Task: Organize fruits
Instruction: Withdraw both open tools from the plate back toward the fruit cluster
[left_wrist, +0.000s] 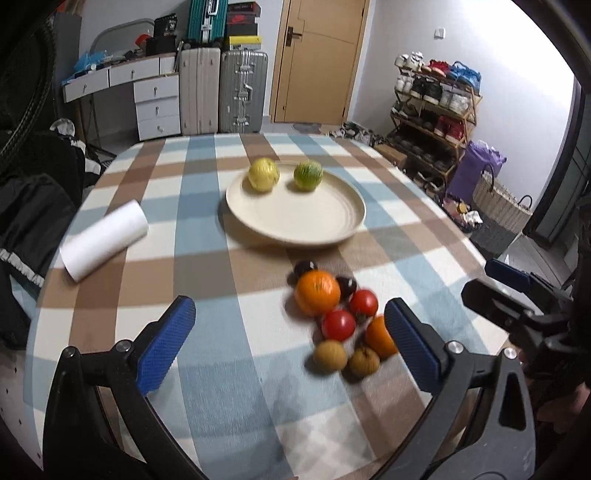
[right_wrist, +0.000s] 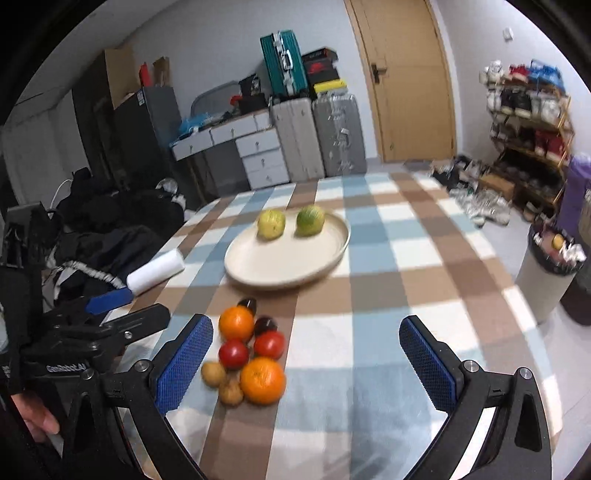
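Left wrist view: the checked tablecloth (left_wrist: 207, 206) fills the frame, and on it at centre sits a round cream plate (left_wrist: 295, 225) carrying a yellow fruit (left_wrist: 263, 174) and a green fruit (left_wrist: 308, 175) side by side along its far rim, neither showing a clear long axis. The left gripper (left_wrist: 290, 343) stands fully spread and empty at lower centre; the right gripper (right_wrist: 306, 363) likewise gapes wide, holding nothing. A white roll (left_wrist: 105, 240) lies at left, its long axis slanting from lower left to upper right, while a cluster of oranges, tomatoes and small fruits (left_wrist: 338, 321) lies near the plate's near edge.
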